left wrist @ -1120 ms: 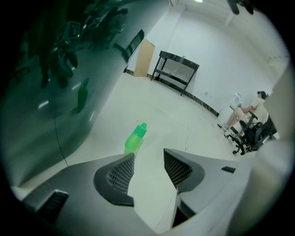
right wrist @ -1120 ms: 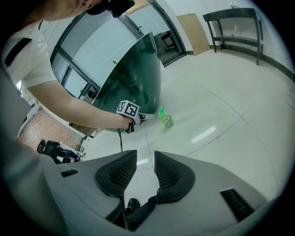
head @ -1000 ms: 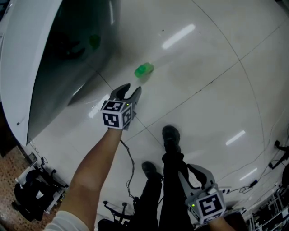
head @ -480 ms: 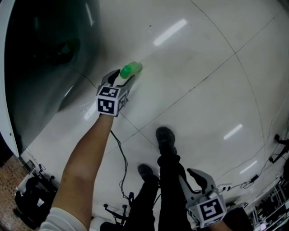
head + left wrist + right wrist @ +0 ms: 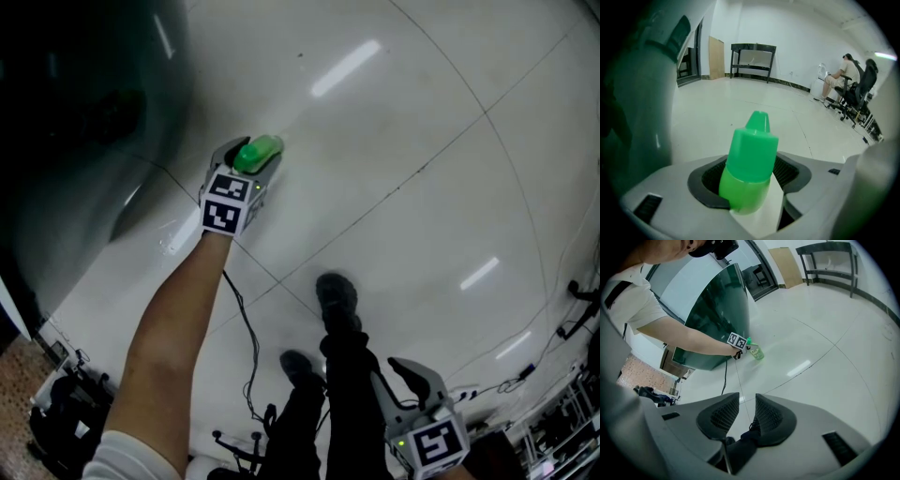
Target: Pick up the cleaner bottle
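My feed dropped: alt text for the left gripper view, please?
A green-capped cleaner bottle stands between the left gripper's open jaws, which have just been opening. Behind it: pale floor, a dark table and a seated person.

Bright glare streaks the glossy floor (image 5: pixel 422 234); edges warp.

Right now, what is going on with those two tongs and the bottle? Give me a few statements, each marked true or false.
1. The left tongs have the bottle between them. True; they have just been opening and stand wide around it.
2. The bottle's cap is red. False: it is green.
3. The right tongs hold a cloth. False: they are empty, slightly apart.
4. A person sits on a chair in the background. True.
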